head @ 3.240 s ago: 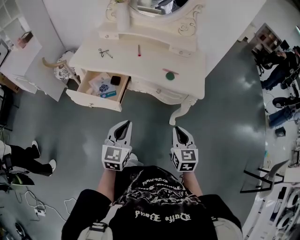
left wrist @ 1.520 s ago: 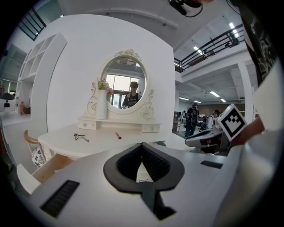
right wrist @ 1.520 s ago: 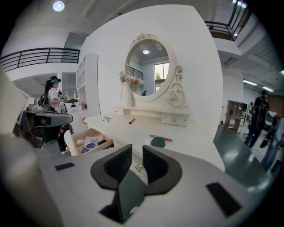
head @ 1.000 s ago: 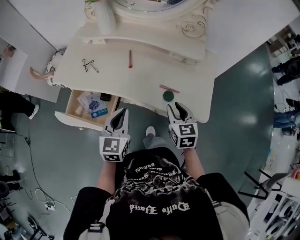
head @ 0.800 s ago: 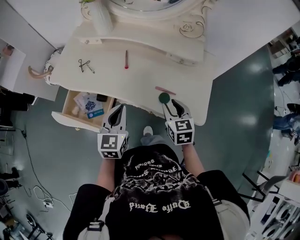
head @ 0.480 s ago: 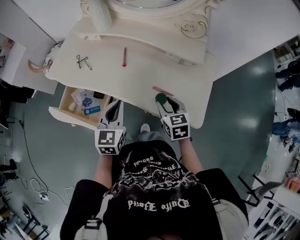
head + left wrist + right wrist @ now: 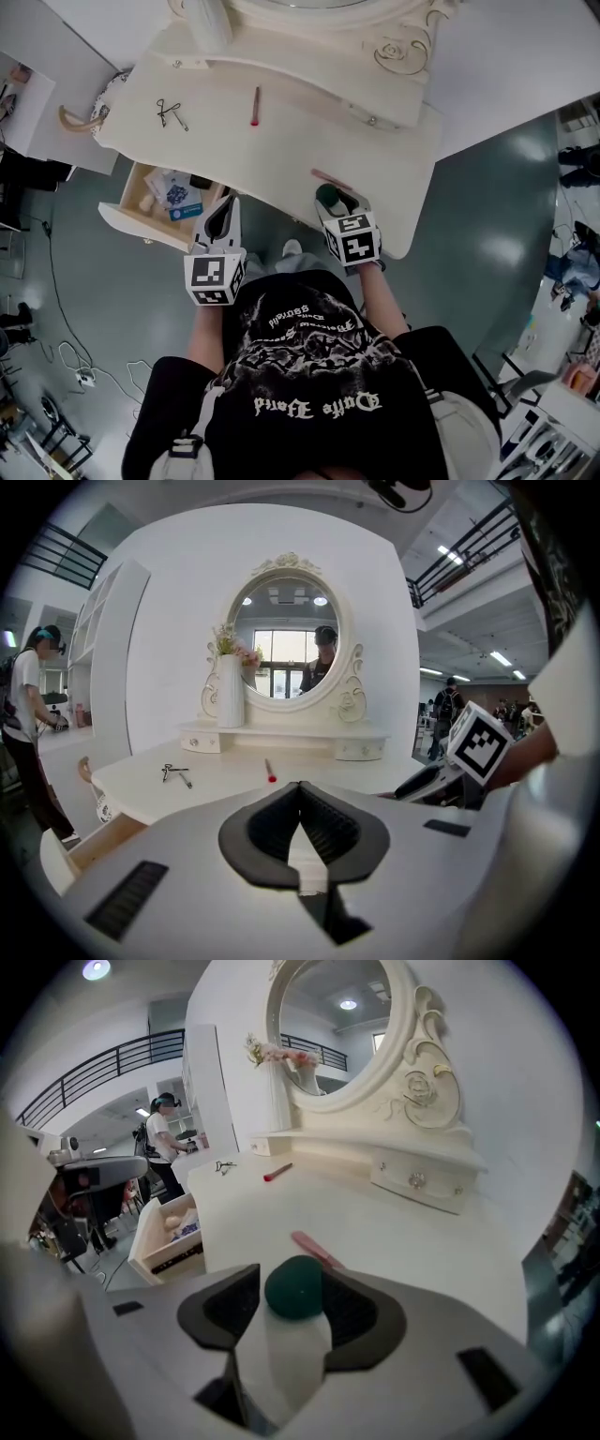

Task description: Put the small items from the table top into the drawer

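A dark green round thing [image 7: 325, 195] lies near the front edge of the cream dressing table [image 7: 281, 141], with a pink stick [image 7: 327, 176] just behind it. My right gripper [image 7: 330, 201] reaches over that edge. Its jaws have just been opening and stand open, with the green thing [image 7: 293, 1286] between them and no pad pressing on it. The left gripper [image 7: 225, 210] is shut and empty, held in front of the table beside the open drawer [image 7: 141, 228]. Scissors [image 7: 170, 112] and a red pen [image 7: 255, 105] lie farther back.
The drawer [image 7: 155, 1237] at the table's left holds several small items. A white vase [image 7: 208, 23] and an oval mirror [image 7: 286, 635] stand at the back. A stool [image 7: 84, 117] is left of the table, and a person [image 7: 23, 714] stands beyond it.
My right gripper has moved forward and down over the table edge until the green thing sits between its jaws, which have spread wider. The left gripper has crept a little toward the drawer.
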The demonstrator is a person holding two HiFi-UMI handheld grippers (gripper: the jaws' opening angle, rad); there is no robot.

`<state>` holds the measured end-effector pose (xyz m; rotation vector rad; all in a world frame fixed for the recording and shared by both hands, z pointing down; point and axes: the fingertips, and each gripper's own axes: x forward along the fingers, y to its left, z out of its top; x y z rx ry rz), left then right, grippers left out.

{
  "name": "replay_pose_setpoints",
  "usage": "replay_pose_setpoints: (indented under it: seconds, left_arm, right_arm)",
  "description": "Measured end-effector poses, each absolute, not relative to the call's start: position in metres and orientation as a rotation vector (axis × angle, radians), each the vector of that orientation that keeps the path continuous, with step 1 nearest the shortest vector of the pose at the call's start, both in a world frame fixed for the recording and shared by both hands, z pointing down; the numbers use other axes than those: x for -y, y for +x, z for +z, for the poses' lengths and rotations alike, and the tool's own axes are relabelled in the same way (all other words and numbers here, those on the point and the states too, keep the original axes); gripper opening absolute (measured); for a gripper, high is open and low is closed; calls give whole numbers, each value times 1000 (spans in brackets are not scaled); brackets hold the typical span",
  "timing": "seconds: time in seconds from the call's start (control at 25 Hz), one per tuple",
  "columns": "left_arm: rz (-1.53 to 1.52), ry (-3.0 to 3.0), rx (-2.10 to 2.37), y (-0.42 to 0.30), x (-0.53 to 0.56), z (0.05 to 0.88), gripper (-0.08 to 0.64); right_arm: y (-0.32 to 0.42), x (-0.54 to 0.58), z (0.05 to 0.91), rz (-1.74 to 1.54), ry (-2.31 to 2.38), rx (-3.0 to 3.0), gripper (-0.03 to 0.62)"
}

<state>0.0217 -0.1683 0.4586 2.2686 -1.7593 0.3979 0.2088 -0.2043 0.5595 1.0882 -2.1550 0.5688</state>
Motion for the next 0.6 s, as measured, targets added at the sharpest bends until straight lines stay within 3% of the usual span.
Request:
replay_pose_setpoints:
  seconds: [0.6]
  left_arm:
    - [409, 2188, 1791, -16, 160, 472, 15]
  right_arm:
    - [210, 210, 575, 593, 1121, 2039, 198]
